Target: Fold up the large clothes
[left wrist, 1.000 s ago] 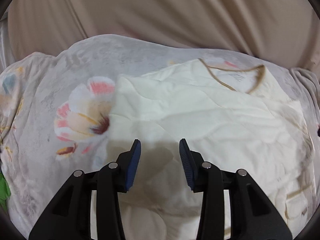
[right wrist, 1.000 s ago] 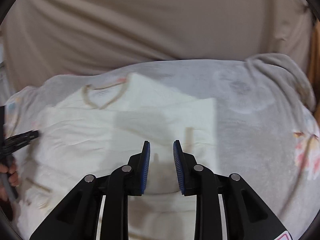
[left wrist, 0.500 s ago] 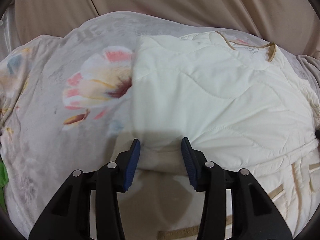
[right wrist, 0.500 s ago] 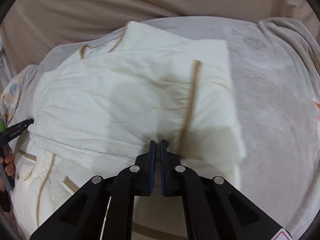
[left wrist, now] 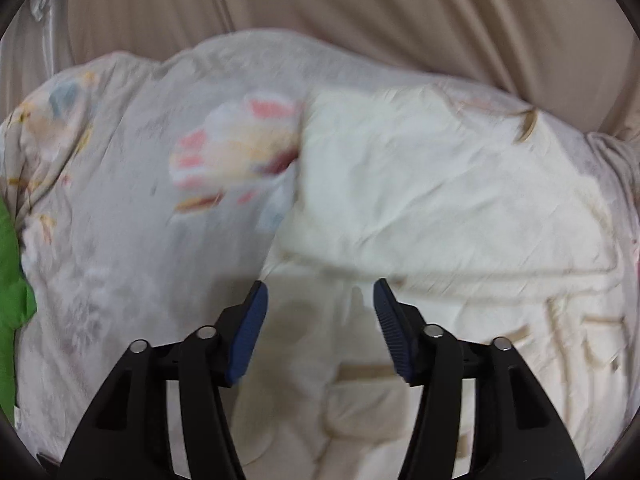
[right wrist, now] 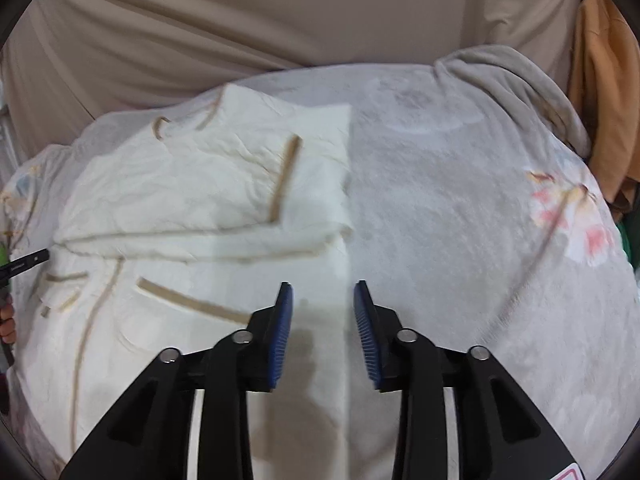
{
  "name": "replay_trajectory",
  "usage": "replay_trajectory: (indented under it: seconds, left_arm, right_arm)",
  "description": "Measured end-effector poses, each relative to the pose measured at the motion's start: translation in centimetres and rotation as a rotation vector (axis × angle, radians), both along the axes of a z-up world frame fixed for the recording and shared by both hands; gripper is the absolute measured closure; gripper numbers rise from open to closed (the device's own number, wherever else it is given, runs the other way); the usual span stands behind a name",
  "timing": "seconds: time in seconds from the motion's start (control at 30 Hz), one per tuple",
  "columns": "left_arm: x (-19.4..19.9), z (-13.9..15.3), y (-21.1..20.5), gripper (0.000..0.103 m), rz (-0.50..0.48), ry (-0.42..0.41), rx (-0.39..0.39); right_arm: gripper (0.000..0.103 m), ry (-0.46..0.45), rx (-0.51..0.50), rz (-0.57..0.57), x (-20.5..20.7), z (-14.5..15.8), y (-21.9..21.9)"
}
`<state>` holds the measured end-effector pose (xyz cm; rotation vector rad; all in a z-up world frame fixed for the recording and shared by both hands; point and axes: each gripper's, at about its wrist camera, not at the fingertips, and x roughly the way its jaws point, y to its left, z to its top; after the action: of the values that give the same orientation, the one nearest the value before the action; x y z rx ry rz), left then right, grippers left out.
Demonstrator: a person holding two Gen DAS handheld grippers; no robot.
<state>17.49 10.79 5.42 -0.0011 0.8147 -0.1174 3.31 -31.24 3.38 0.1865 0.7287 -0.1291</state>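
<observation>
The cream garment [right wrist: 192,200] lies on the flowered blanket [right wrist: 460,208], upper half doubled over the lower. I hold my left claw [left wrist: 318,316] and right claw [right wrist: 323,316] wide apart, empty, above the near hem; I judge the next fold needs both hem corners gripped. Blur hides the collar.

Both wrist views close above bed, facing curtain; share cream garment [left wrist: 440,200] [right wrist: 192,192].

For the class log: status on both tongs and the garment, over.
Left tongs open, empty. Right tongs open, empty. Cream garment partly folded on floral blanket. Nothing blocking.
</observation>
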Motion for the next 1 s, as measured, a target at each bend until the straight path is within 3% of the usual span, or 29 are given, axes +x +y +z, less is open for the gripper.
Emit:
replay_trajectory:
  seconds: [0.03, 0.1, 0.17, 0.2, 0.23, 0.27, 0.37, 0.4, 0.5, 0.53, 0.6, 0.7, 0.77, 0.83, 1.0]
  left_arm:
    - [0.6, 0.7, -0.7, 0.036, -0.011, -0.015, -0.021]
    - [2.2, 1.6, -1.8, 0.036, 0.005, -0.037, -0.045]
    - [4.3, 1.2, -2.8, 0.036, 0.015, -0.018, -0.016]
    - [5.2, 0.5, -3.0, 0.038, 0.034, 0.001, 0.011]
    - [6.2, -0.6, -3.0, 0.042, 0.050, 0.033, 0.037]
    - [6.5, -1.5, -2.7, 0.048, 0.061, 0.058, 0.047]
    - [6.5, -3.2, -1.1, 0.045, 0.078, 0.068, 0.042]
    - [6.4, -3.6, -0.8, 0.044, 0.080, 0.061, 0.050]
    - [6.6, -4.3, -0.4, 0.033, 0.092, 0.065, 0.036]
    - [6.8, -4.5, -0.2, 0.033, 0.098, 0.074, 0.023]
    - [6.7, -4.2, 0.1, 0.033, 0.108, 0.080, 0.006]
    - [4.8, -3.1, 1.1, 0.034, 0.101, 0.076, -0.024]
    - [2.3, -2.3, 2.1, 0.027, 0.077, 0.073, -0.051]
    - [-0.4, -1.9, 3.1, 0.017, 0.053, 0.079, -0.067]
    - [-8.8, -3.0, 5.9, 0.013, 0.007, 0.146, -0.119]
  right_arm:
    - [0.041, -0.020, 0.008, 0.012, 1.1, 0.3, 0.4]
    - [0.040, -0.020, 0.013, 0.005, 4.4, 0.0, 0.5]
    - [0.040, 0.016, 0.021, -0.025, 7.3, -1.0, 0.3]
    - [0.048, 0.052, 0.033, -0.023, 8.7, -1.8, 0.3]
    - [0.095, 0.102, 0.060, -0.005, 9.8, -2.5, 0.5]
    - [0.100, 0.093, 0.084, 0.003, 9.7, -2.4, 0.7]
    - [0.100, -0.064, 0.020, 0.012, 7.3, -0.2, 1.3]
    - [0.100, -0.061, 0.022, 0.004, 7.1, -0.5, 0.8]
    - [0.102, 0.108, 0.078, 0.009, 9.8, -5.2, -0.8]
    - [0.103, 0.111, 0.086, 0.010, 9.9, -5.7, -1.0]
    - [0.100, 0.097, 0.073, -0.004, 9.1, -4.7, -0.6]
    - [0.083, 0.057, 0.102, 0.002, 5.6, -2.6, -0.4]
    - [0.059, 0.042, 0.085, 0.007, 2.0, -1.6, -0.4]
    - [0.047, 0.050, 0.053, 0.022, -2.2, -1.4, -0.2]
    - [0.037, 0.102, 0.070, 0.058, -12.7, -3.9, -0.5]
